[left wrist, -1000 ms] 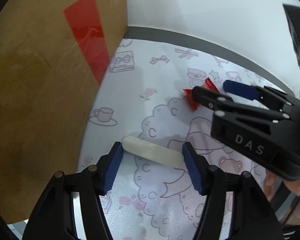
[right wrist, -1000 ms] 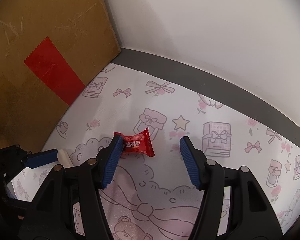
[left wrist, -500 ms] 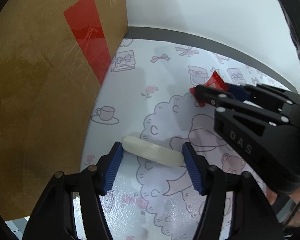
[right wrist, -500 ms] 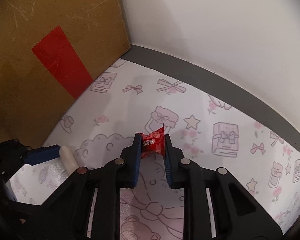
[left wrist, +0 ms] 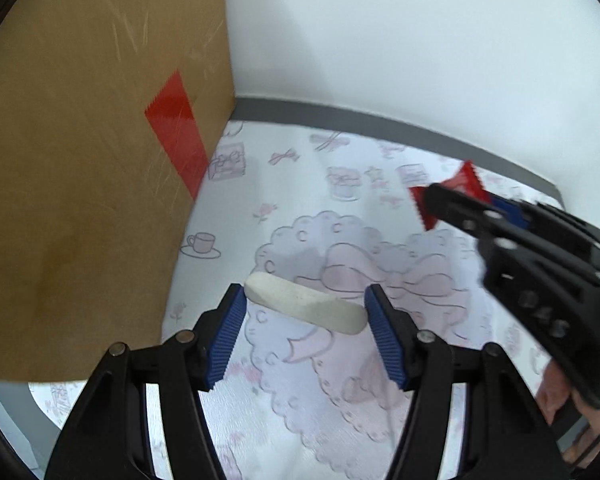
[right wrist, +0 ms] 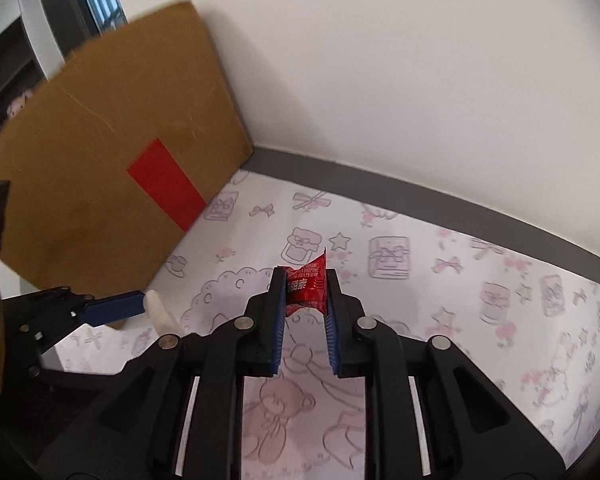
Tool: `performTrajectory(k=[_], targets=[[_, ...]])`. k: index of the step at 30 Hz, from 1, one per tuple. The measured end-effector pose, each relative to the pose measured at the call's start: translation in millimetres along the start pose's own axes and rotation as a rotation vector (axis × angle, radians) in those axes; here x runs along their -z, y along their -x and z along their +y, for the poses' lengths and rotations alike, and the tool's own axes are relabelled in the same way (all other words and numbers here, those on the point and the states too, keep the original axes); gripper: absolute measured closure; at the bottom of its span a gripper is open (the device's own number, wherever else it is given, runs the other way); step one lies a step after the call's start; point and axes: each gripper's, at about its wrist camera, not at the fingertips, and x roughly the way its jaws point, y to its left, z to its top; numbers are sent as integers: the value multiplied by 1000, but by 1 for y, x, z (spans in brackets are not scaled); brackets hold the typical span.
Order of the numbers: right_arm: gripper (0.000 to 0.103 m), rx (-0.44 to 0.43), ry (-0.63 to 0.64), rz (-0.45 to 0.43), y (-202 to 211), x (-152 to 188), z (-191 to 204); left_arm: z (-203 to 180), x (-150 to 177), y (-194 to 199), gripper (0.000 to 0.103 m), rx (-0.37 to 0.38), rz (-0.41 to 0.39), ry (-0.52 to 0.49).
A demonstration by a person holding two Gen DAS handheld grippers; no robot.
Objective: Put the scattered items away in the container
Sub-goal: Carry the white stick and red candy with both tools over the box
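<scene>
Since half a second ago the right gripper has lifted its candy clear of the desk; the left gripper has not closed.

Left wrist view: left gripper (left wrist: 304, 322) is spread wide, blue pads on either side of a white eraser (left wrist: 305, 308) lying slantwise on the desk (left wrist: 300, 208). Eraser's ends sit right at the pads; contact hard to confirm through the blur. Brown cardboard box (left wrist: 100, 200) with a strip of red tape (left wrist: 176, 132) stands just left of it. Right gripper (left wrist: 452, 200) comes in from the right edge, clamped on a red candy (left wrist: 466, 180), well apart from the eraser.

Right wrist view: right gripper (right wrist: 303, 292) is narrowed onto the candy (right wrist: 306, 286); wrapper is crumpled between the pads, one corner sticking up past the tips, above the cartoon-print desk (right wrist: 480, 300). Left gripper (right wrist: 140, 308) shows at lower left with the eraser (right wrist: 162, 314) at its pad. Box (right wrist: 100, 160) stands at the left against the white wall (right wrist: 420, 80), tape (right wrist: 166, 188) facing the camera.
</scene>
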Motion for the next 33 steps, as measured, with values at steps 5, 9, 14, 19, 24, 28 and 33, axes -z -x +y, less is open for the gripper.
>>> performTrajectory(k=[5,9,14,19,24,28,33], targets=[[86,52,-4,-93,60,-4,0,-14,12,38,43,19,-60,-42],[86,77,12,-176,116,-10,4,-27,9,77,43,26,-138,-69],[86,112,44,-225,165,-25,33,-26,-3,128,43,37,-212,-79],[86,123,99,-257,187,-45,76,7,-22,178,43,-5,-309,-63],[86,117,149,-283,177,-71,131,59,-33,213,43,-50,-360,-6],[86,77,179,-290,158,-87,170,110,-38,213,43,-109,-388,37],[86,18,219,-271,125,-101,213,162,-40,205,43,-155,-367,103]])
